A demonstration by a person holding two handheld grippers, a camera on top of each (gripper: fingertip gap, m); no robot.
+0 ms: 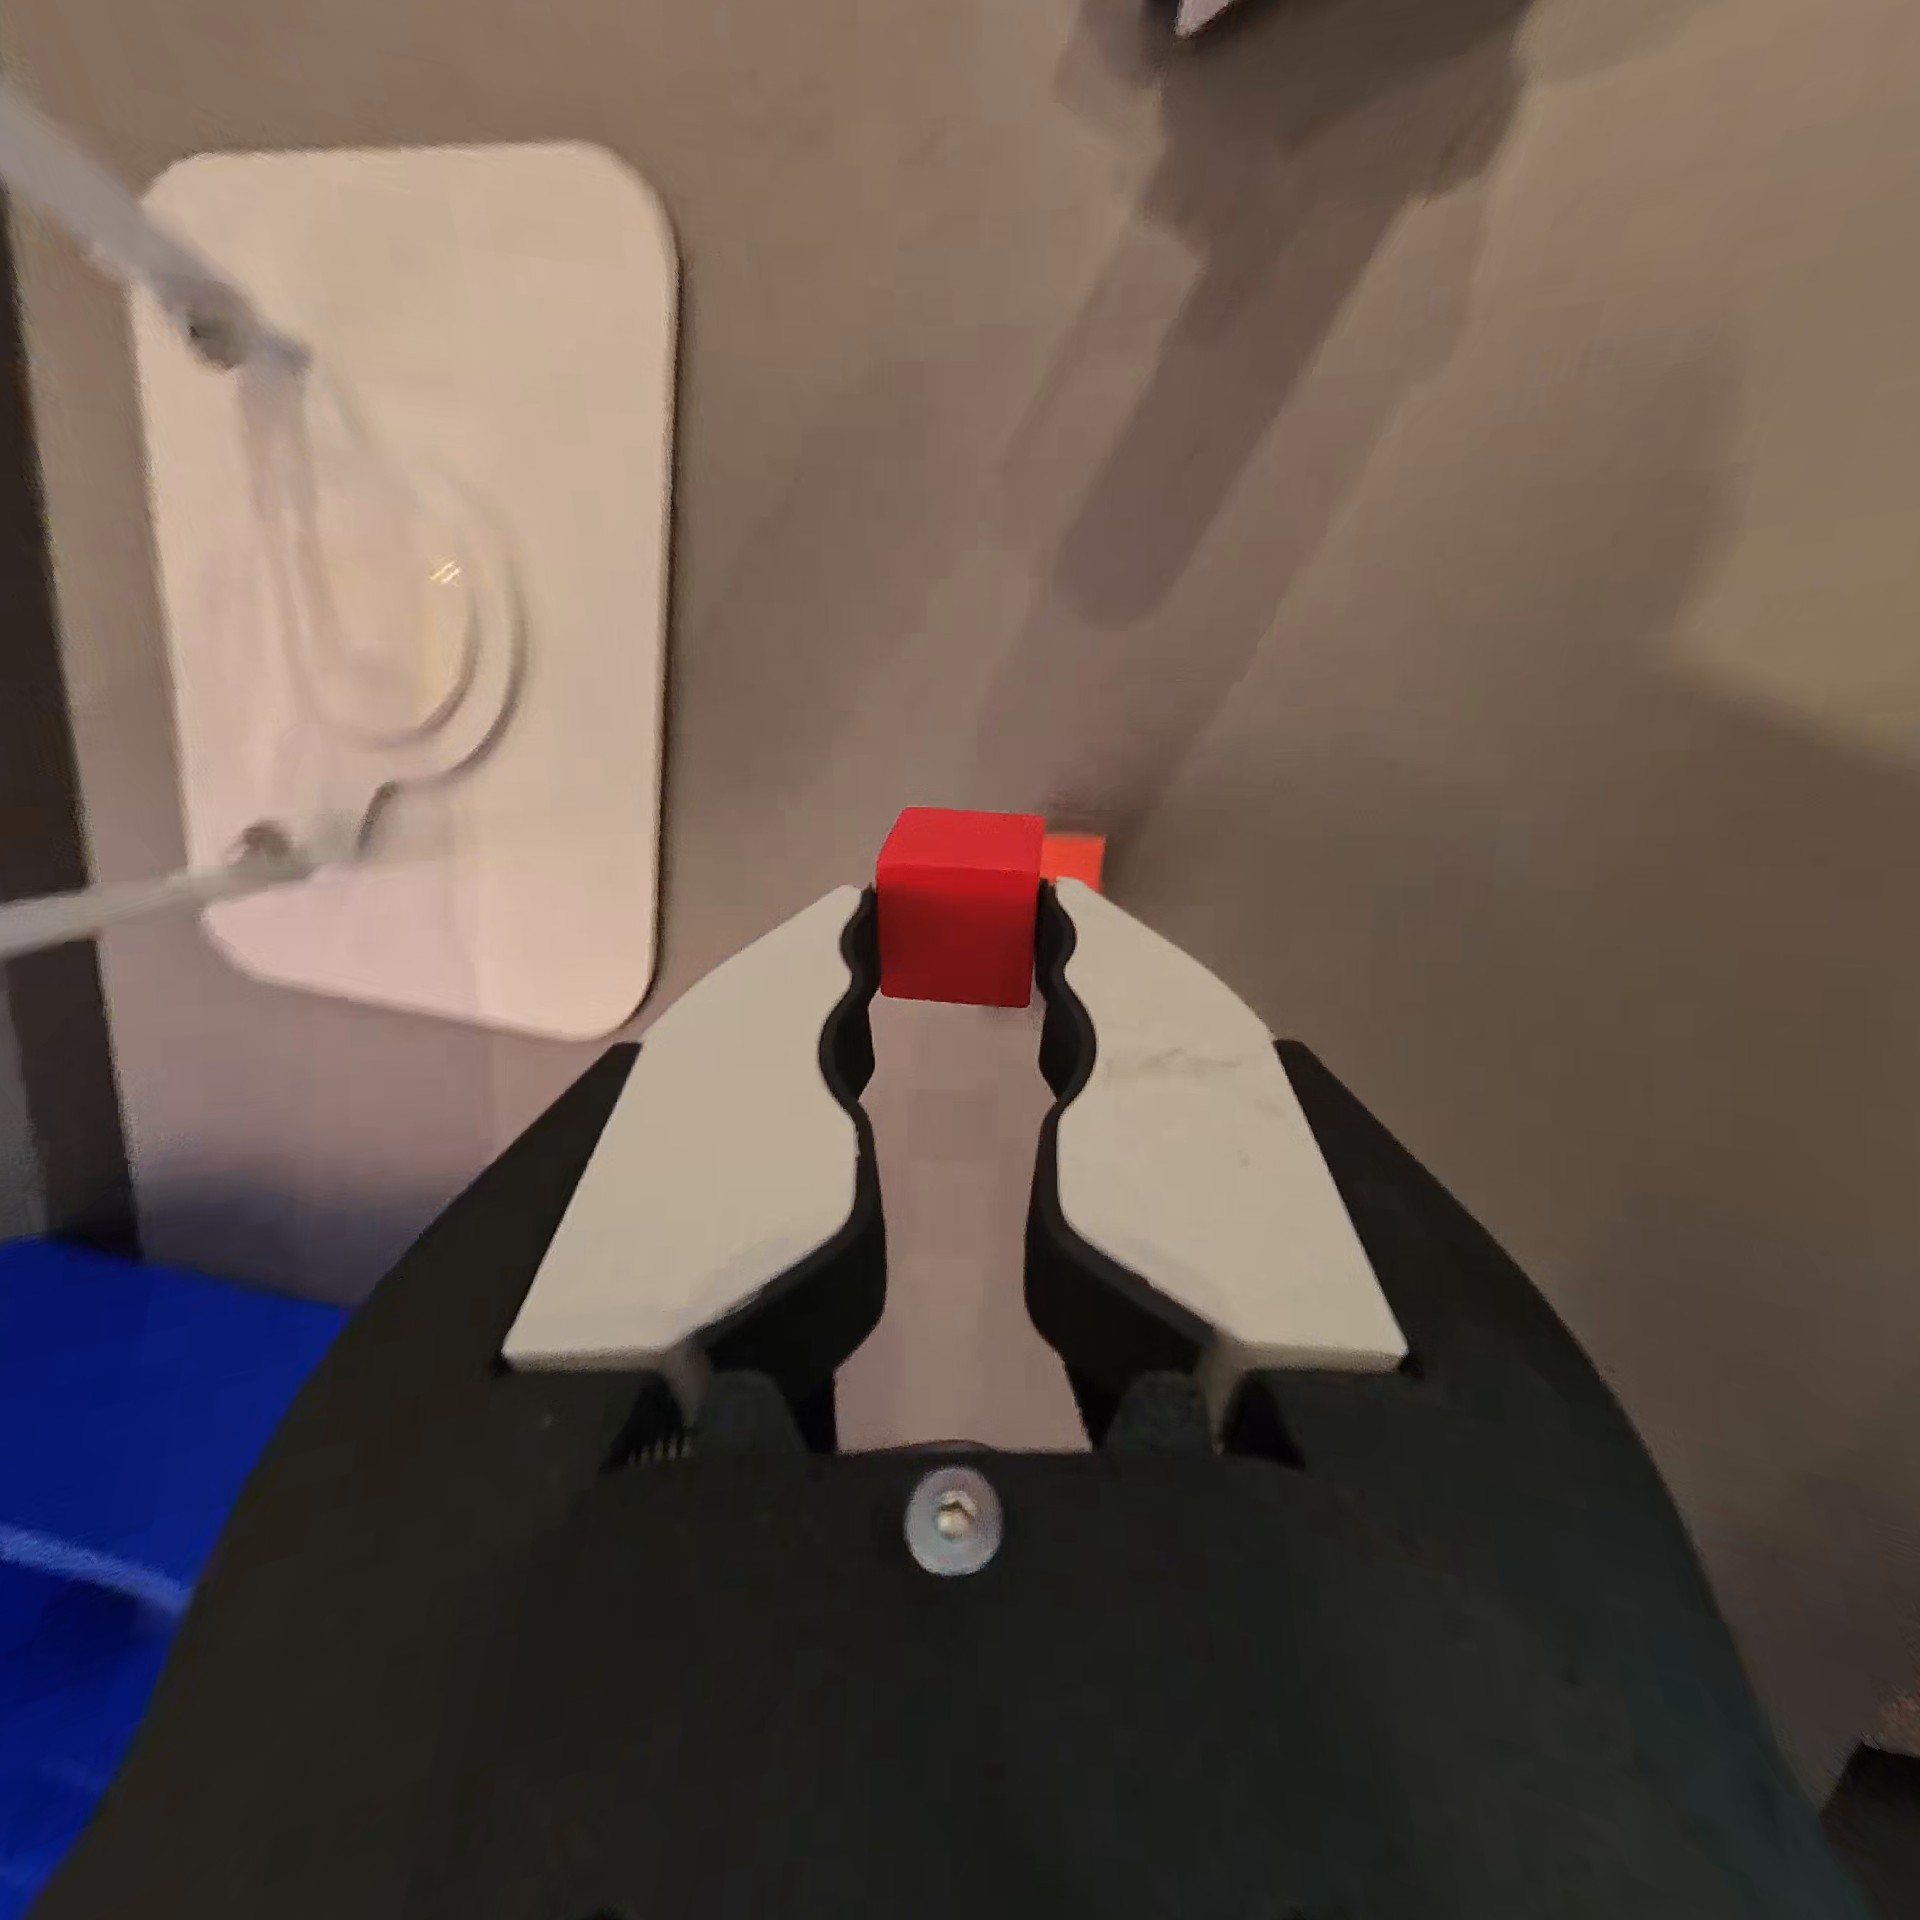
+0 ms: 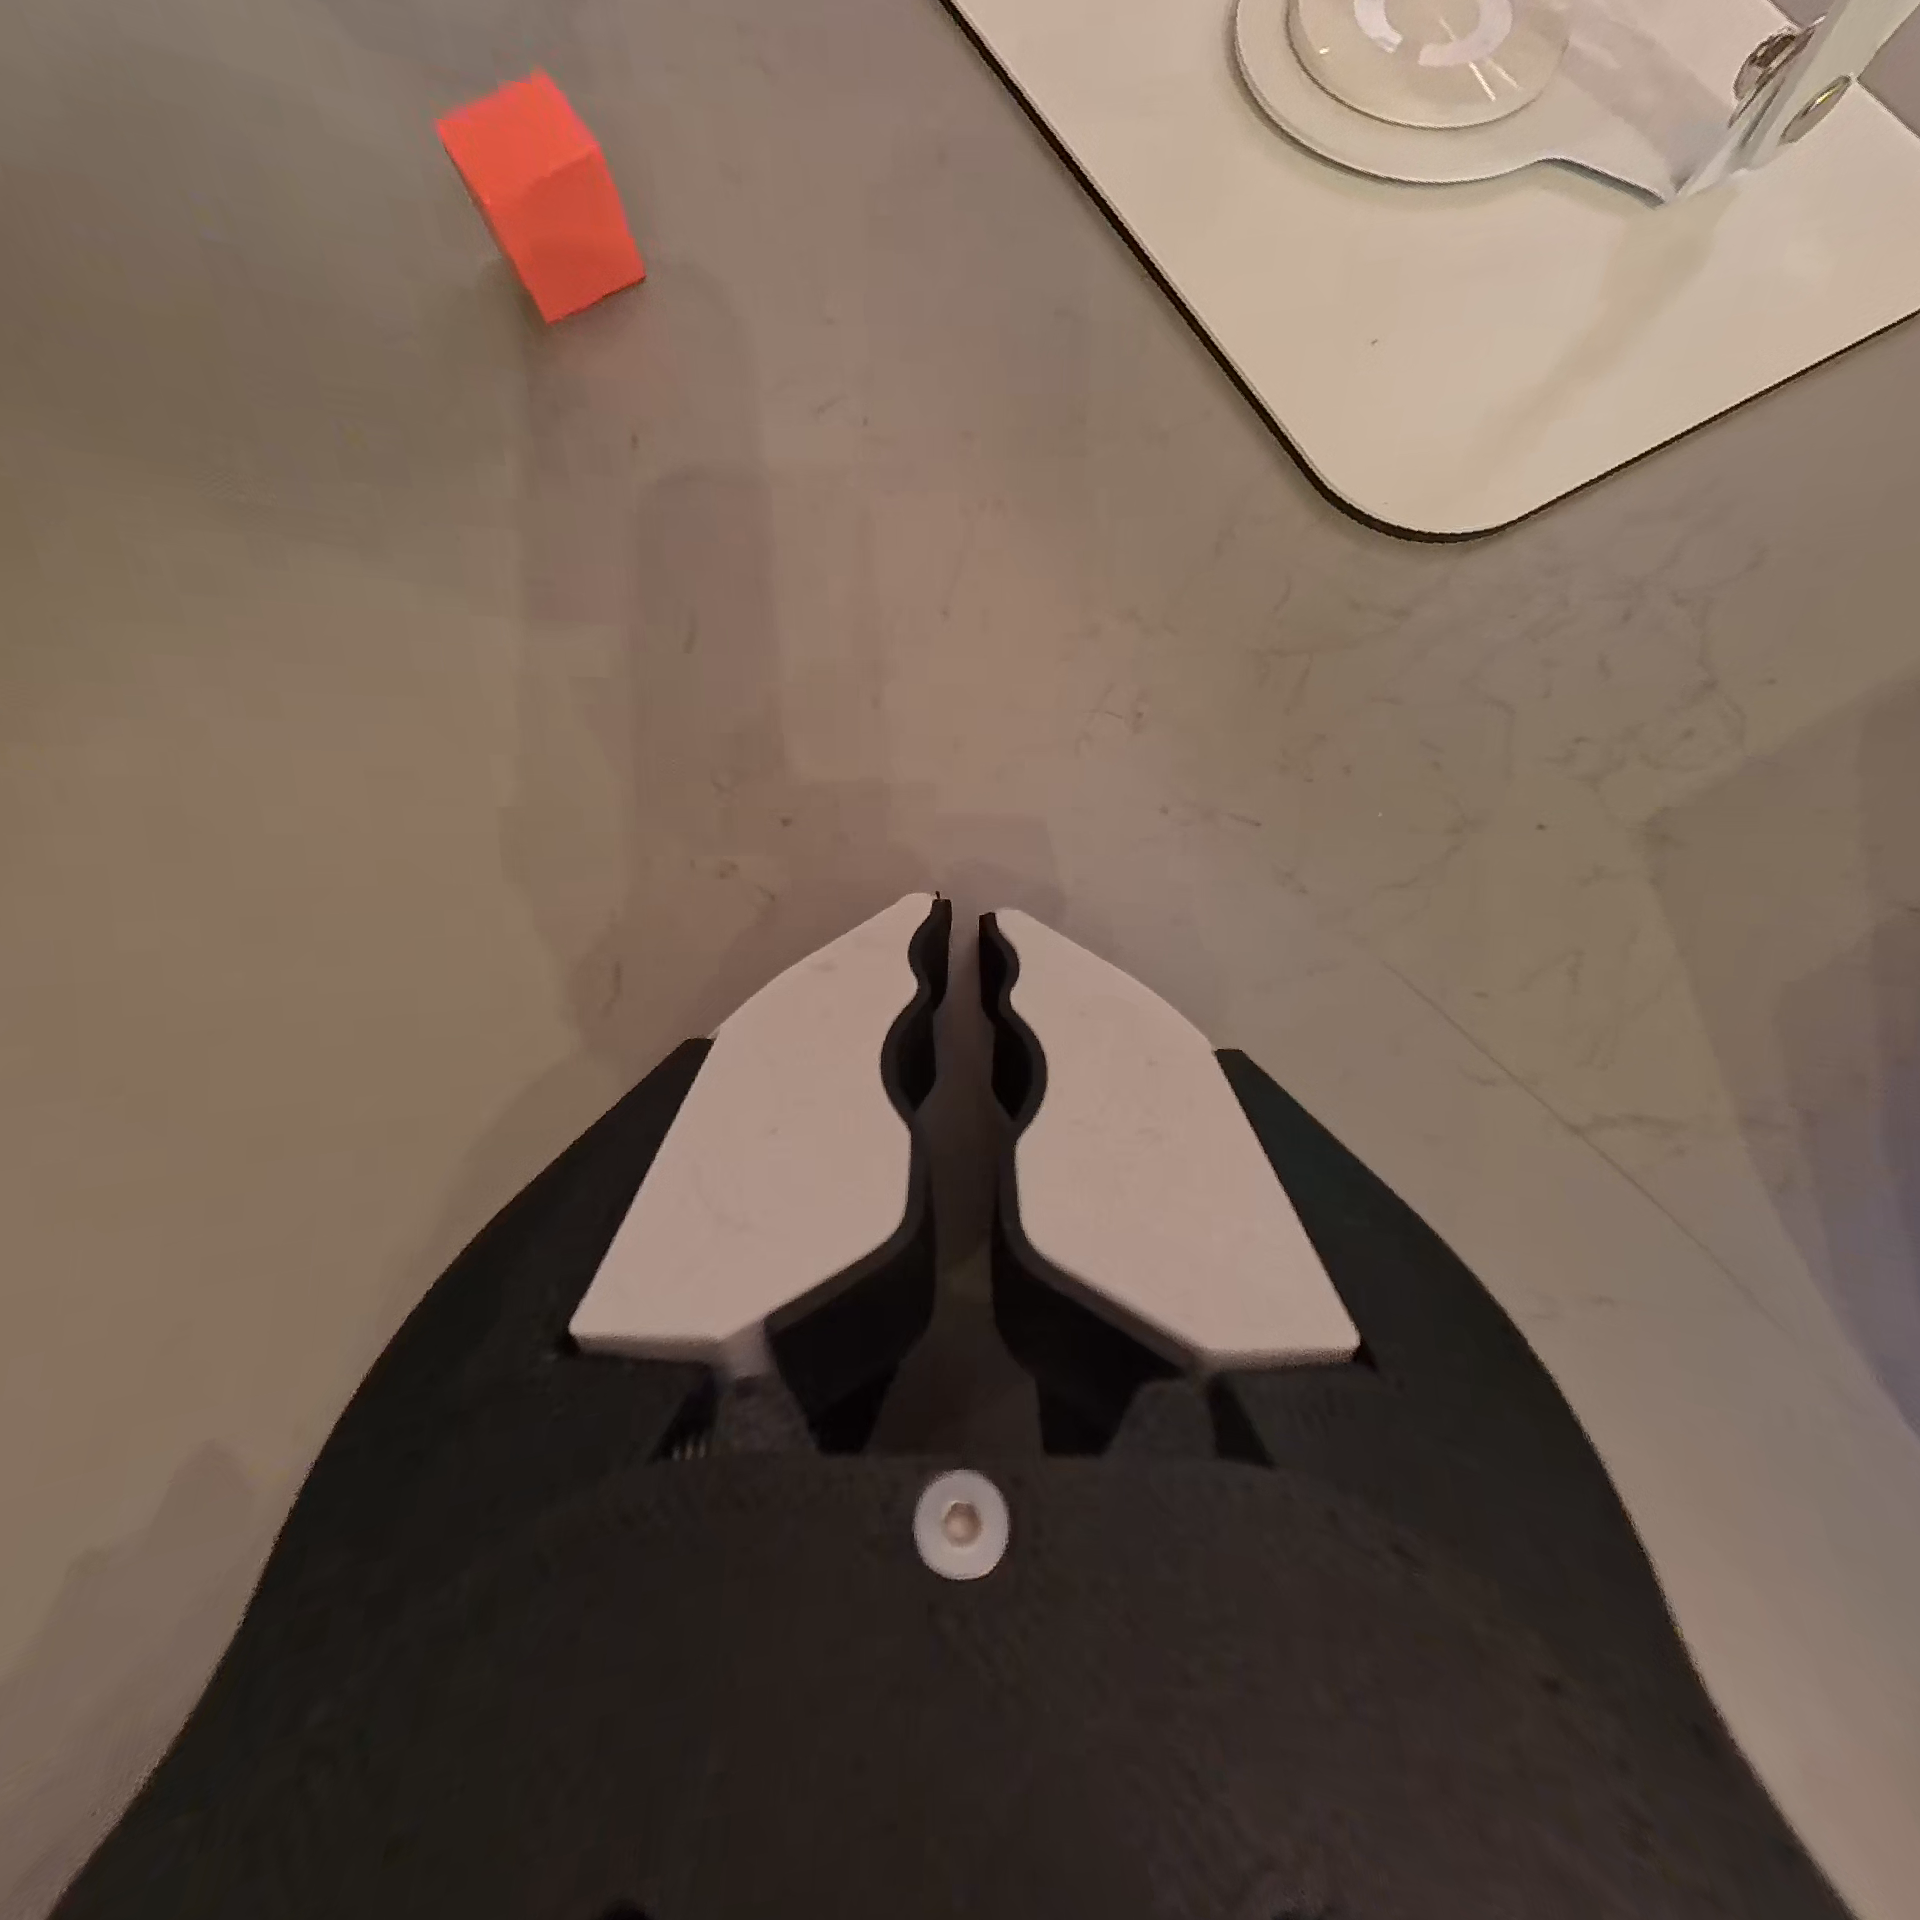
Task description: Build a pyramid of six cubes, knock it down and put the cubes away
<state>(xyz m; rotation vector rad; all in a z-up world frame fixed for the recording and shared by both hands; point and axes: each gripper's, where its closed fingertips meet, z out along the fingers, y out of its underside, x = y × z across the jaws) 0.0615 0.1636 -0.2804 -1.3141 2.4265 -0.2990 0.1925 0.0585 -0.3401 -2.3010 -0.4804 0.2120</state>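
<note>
In the left wrist view my left gripper (image 1: 957, 906) is shut on a red cube (image 1: 961, 925). Both black pads press on its sides, and it hangs above the grey table (image 1: 1455, 935). An orange cube (image 1: 1076, 858) lies on the table just behind it to the right. In the right wrist view my right gripper (image 2: 963, 920) is shut with only a thin slit between the tips and nothing between them. It hovers over bare table (image 2: 935, 623). The orange cube (image 2: 540, 192) lies far off at the upper left.
A white mat (image 1: 436, 260) with a clear suction-cup stand (image 1: 395, 623) lies at the left; it also shows at the upper right of the right wrist view (image 2: 1507, 343). A blue bin (image 1: 104, 1475) sits at the lower left. Spacing between my two grippers at the tips: around 20 centimeters.
</note>
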